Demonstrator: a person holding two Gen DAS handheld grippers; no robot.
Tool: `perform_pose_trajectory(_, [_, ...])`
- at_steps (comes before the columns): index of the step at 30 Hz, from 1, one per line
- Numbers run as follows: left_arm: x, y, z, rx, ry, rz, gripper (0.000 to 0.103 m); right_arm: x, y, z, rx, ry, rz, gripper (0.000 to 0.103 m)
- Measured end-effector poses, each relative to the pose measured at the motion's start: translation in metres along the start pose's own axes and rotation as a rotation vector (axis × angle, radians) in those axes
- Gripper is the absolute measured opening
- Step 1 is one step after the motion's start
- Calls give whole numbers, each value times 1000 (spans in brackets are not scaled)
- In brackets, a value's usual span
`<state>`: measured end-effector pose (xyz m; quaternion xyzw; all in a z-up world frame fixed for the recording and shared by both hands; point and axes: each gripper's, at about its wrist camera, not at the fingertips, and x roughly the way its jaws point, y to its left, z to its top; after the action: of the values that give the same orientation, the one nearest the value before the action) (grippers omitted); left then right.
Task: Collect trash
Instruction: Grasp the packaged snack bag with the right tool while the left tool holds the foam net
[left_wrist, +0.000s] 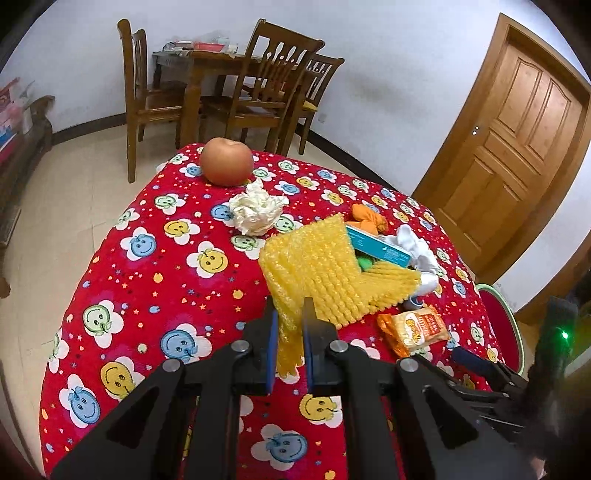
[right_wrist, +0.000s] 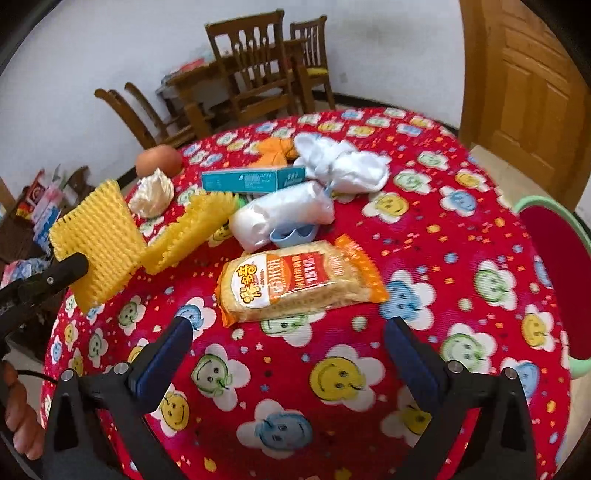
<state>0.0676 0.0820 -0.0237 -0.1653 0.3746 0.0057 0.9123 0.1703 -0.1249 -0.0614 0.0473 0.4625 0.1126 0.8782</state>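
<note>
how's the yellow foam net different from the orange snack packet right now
The yellow foam net is lifted and pinched in the shut left tool; the orange snack packet lies flat on the table, ahead of the open right tool. The net is ribbed and plain, the packet glossy and printed. Both sit near the table's front.

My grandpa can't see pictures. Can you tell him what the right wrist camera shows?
The open right gripper hovers over a red smiley-flower tablecloth, facing an orange snack packet. At left, the left gripper lifts yellow foam netting; behind lie a teal box and white wrappers.
</note>
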Motion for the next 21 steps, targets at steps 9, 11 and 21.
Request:
perform_pose_trajectory(9, [8,1,-2,-2,20,-1,10,20,3,16,-9,27,-52,103])
perform_pose_trajectory(11, [9,2,-2,0,21,-2,10,22,5,18,-18,27,-67,103])
perform_pose_trajectory(21, [4,-4,-3,11,14,-13,10,13,-11,12,40,-25,-94,41])
